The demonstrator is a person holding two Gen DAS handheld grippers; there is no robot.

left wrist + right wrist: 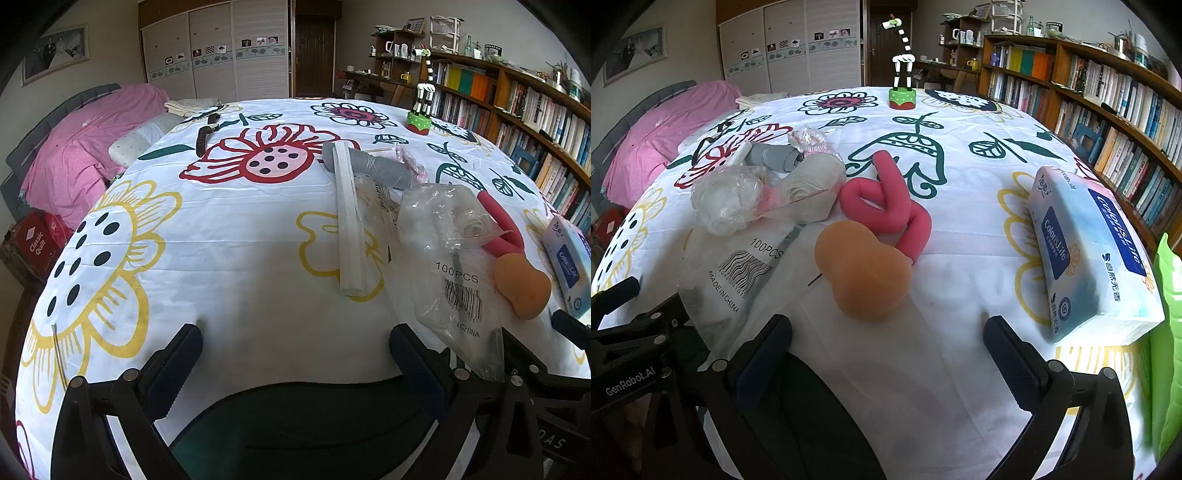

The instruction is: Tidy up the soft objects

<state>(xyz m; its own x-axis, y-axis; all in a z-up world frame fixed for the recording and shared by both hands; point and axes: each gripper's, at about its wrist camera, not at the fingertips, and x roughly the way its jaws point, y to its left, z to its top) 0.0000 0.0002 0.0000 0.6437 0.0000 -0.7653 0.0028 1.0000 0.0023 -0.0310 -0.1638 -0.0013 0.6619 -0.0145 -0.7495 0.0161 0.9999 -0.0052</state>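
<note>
Flowered tablecloth (960, 229) is filling both frames; we are holding left gripper (295, 354) and right gripper (886, 343) spread wide, empty, orange sponge (862, 273) lying center frame.

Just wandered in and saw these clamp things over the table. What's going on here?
A person holds a gripper in each hand above a flowered tablecloth. The left gripper and right gripper are both open and empty. Ahead lie soft items, untouched: an orange sponge, a pink foam tube, a tissue pack, and plastic bags.

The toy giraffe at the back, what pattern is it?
The toy giraffe has black and white stripes and stands on a green base; the right wrist view shows it best.
</note>
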